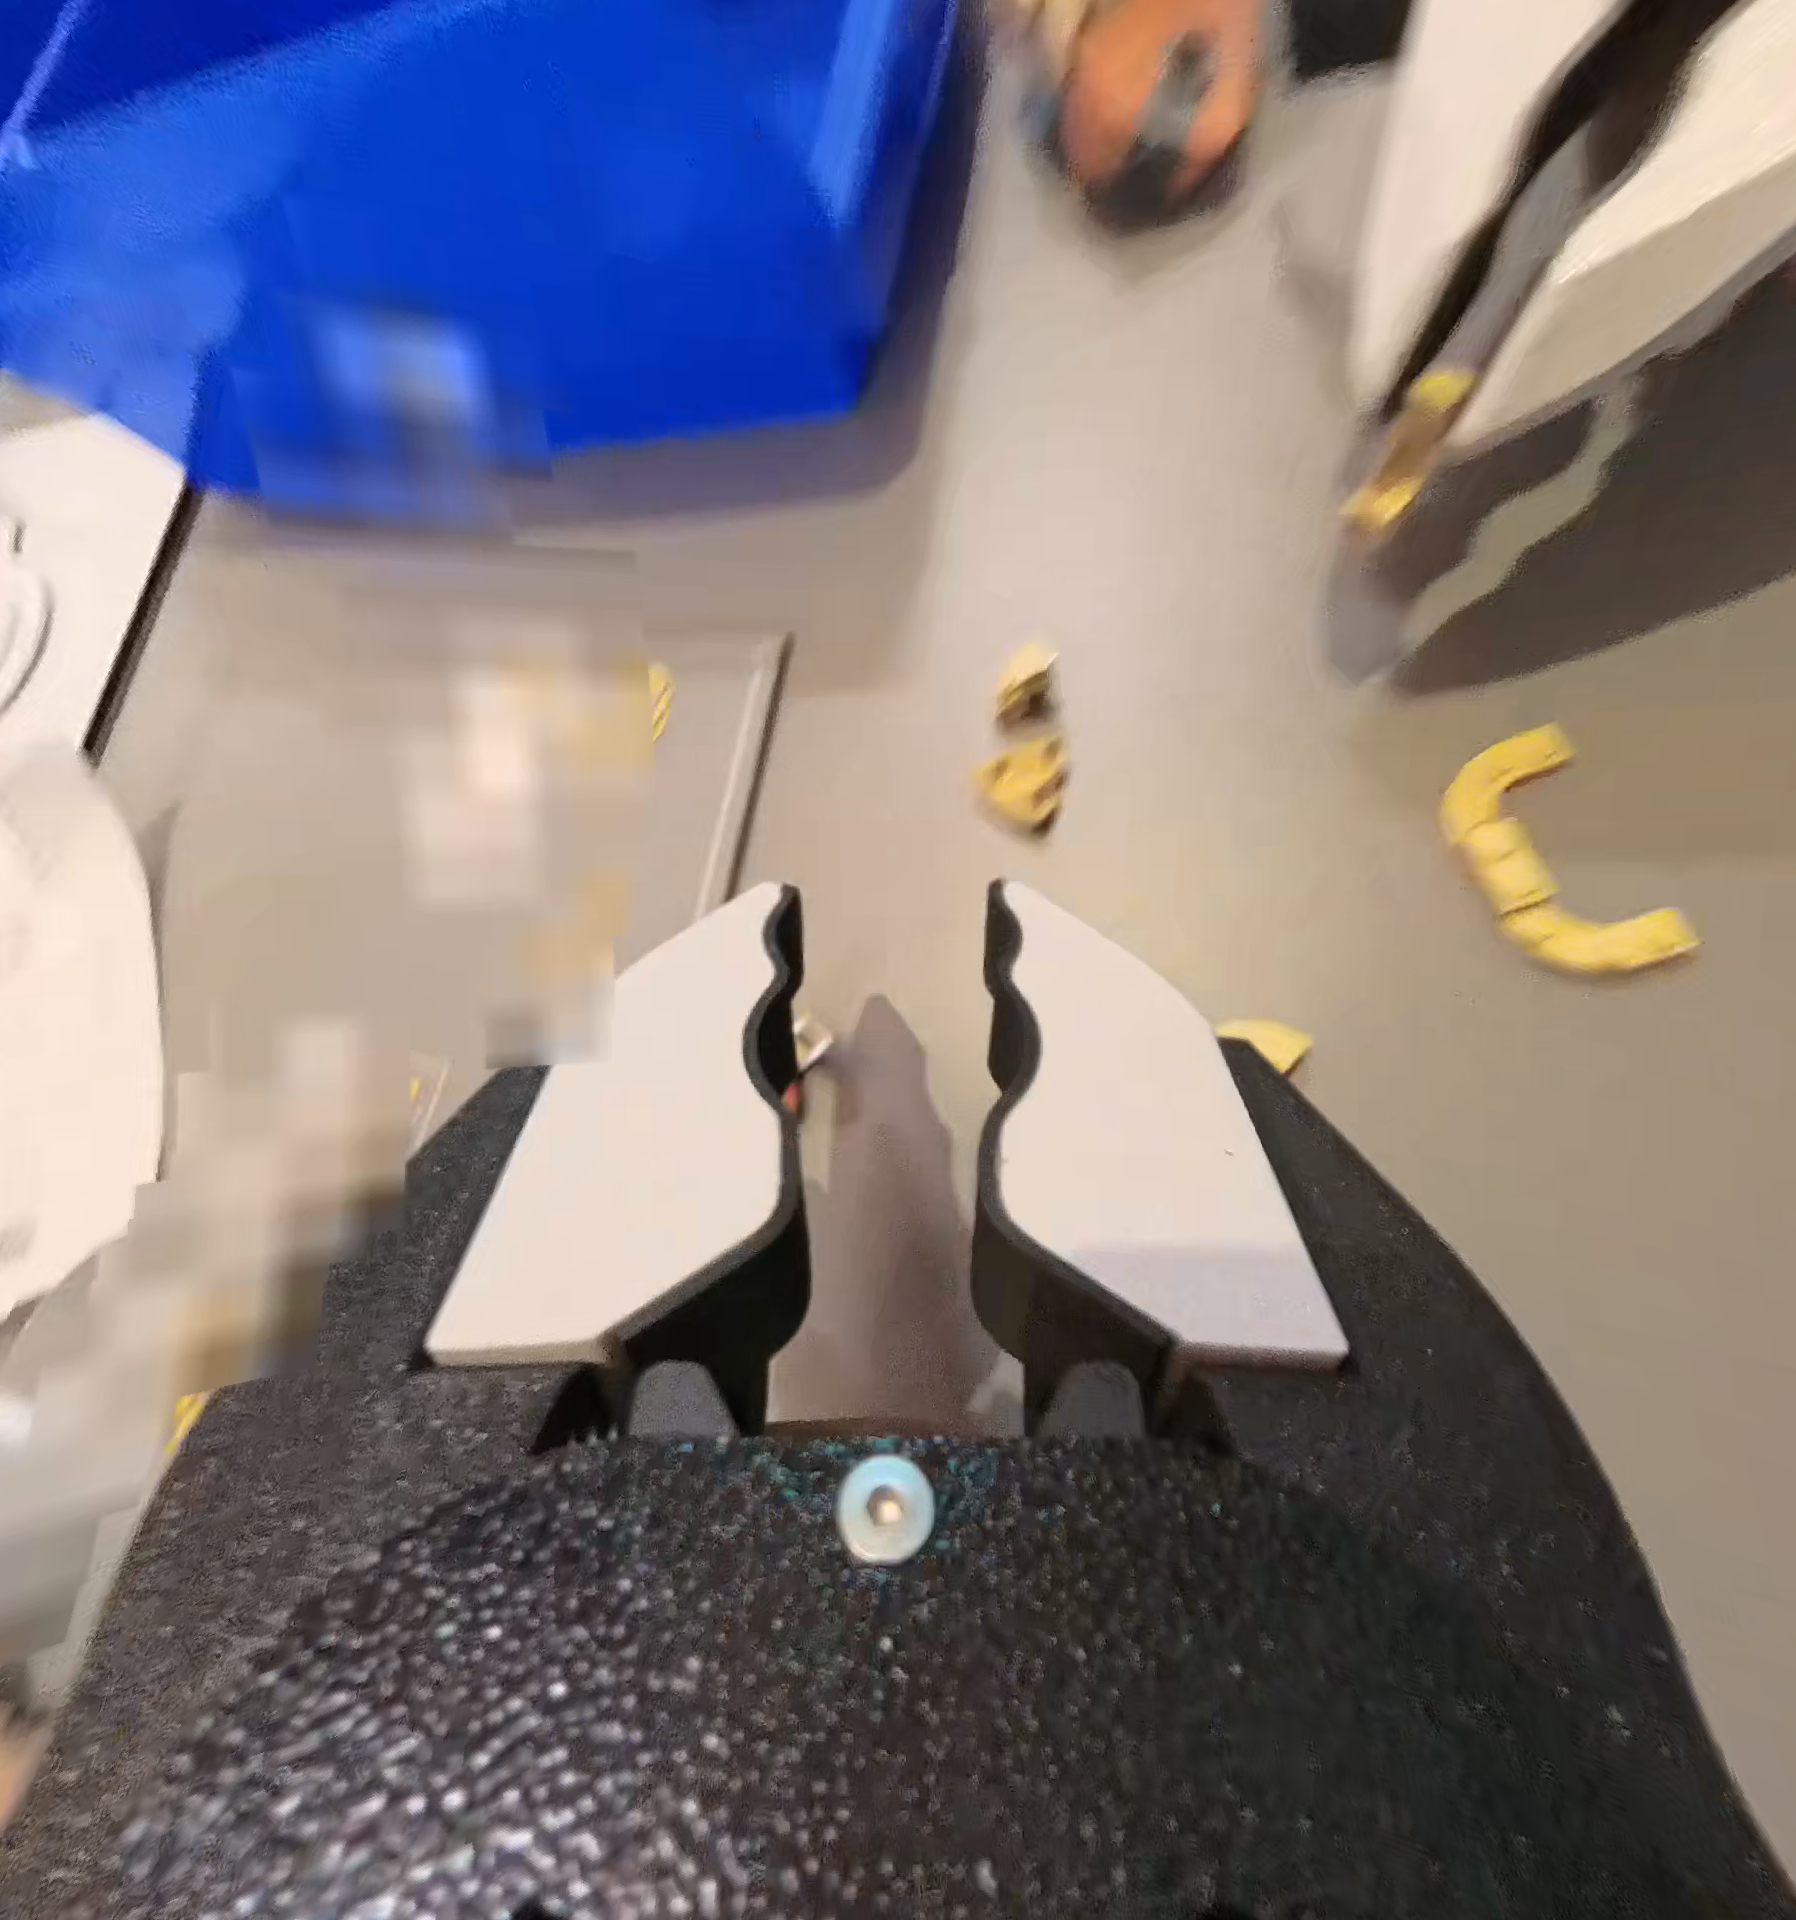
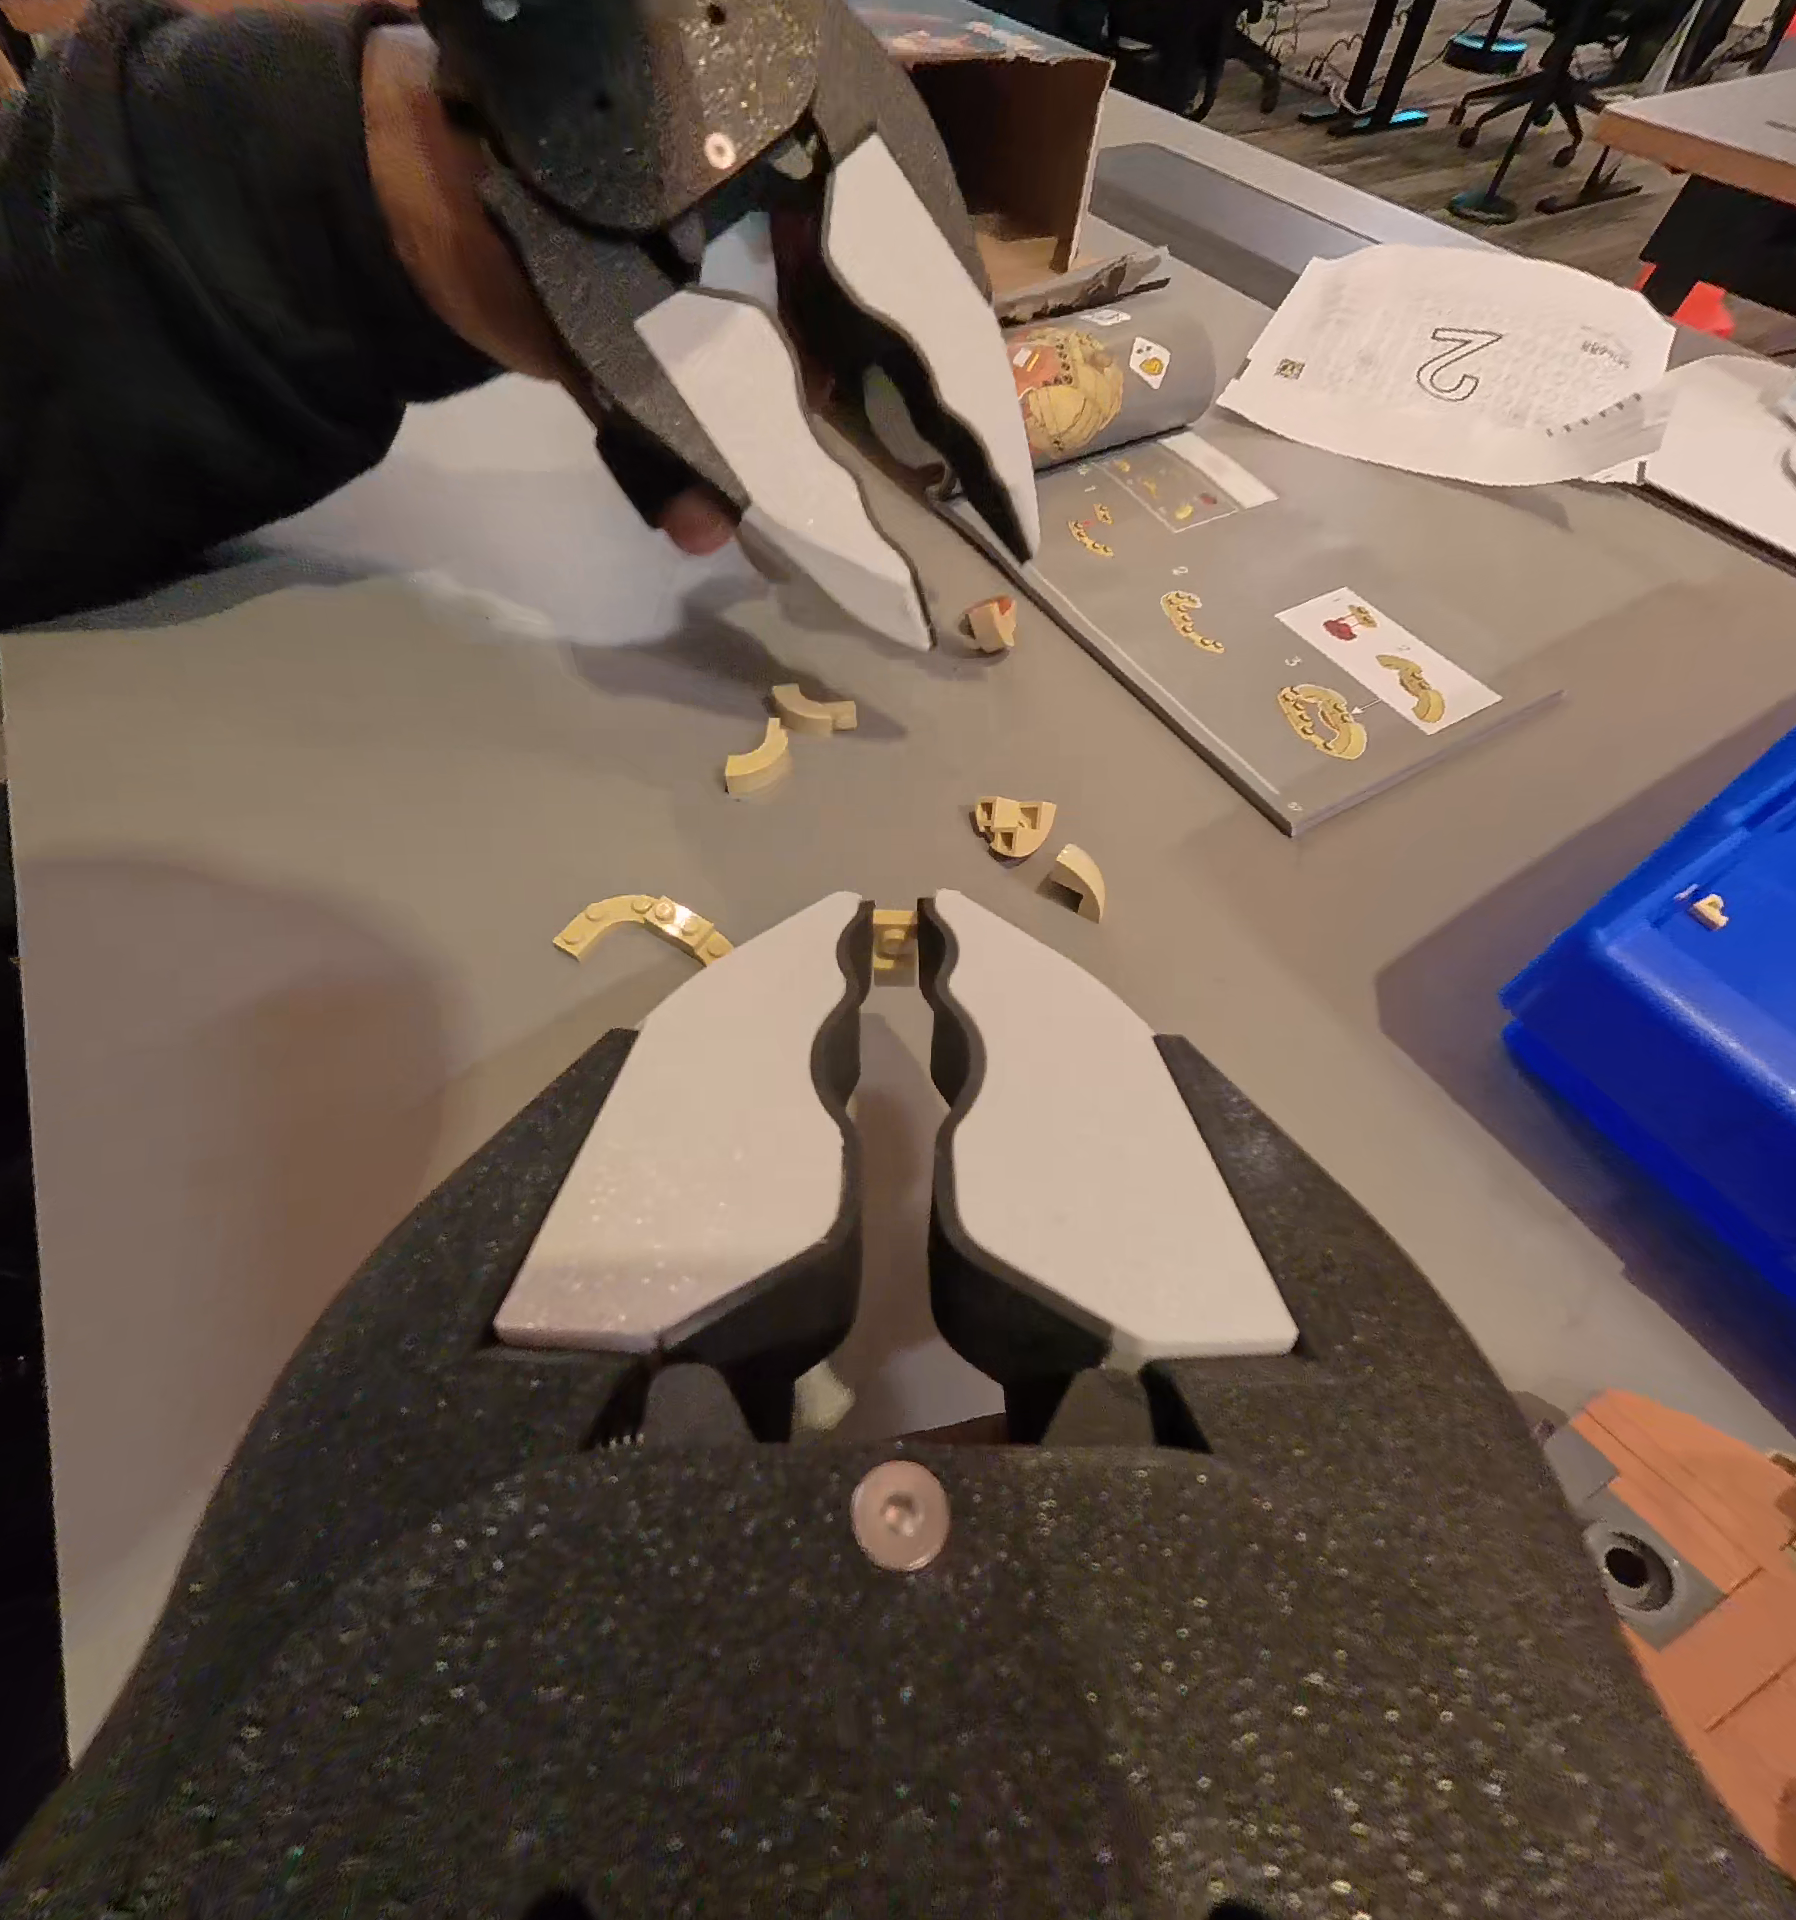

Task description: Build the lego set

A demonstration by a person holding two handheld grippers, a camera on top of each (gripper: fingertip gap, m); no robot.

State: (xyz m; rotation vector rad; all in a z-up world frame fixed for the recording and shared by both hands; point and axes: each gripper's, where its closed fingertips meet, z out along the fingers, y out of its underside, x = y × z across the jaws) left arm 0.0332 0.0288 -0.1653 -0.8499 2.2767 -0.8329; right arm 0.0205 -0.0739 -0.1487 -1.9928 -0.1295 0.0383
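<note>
My right gripper [image 2: 894, 909] is shut on a small tan studded plate [image 2: 894, 943], both pads pressed on its sides, just above the grey table [image 2: 302, 1039]. It also shows in the left wrist view [image 1: 1393, 488] at the upper right, with the tan piece [image 1: 1413, 447] at its tips. My left gripper [image 1: 892, 909] is open with nothing between its pads. In the right wrist view it [image 2: 972, 597] hangs tips-down over the table, and a small tan and red piece [image 2: 989, 623] lies loose on the table by its fingertips.
Loose tan pieces lie about: a curved studded strip [image 2: 634, 925], two arcs [image 2: 759, 764], two quarter domes [image 2: 1013, 826]. An open instruction booklet [image 2: 1289, 644] and white paper [image 2: 1445, 364] lie beyond. A blue bin [image 2: 1704, 1039] stands right, a brown brick build [image 2: 1725, 1621] near right. A dark-sleeved arm [image 2: 146, 312] is at the left. Some 11 cm of space lies between my two pairs of fingers. It is some 15 cm from my right tips to the brown brick build [image 2: 1725, 1621].
</note>
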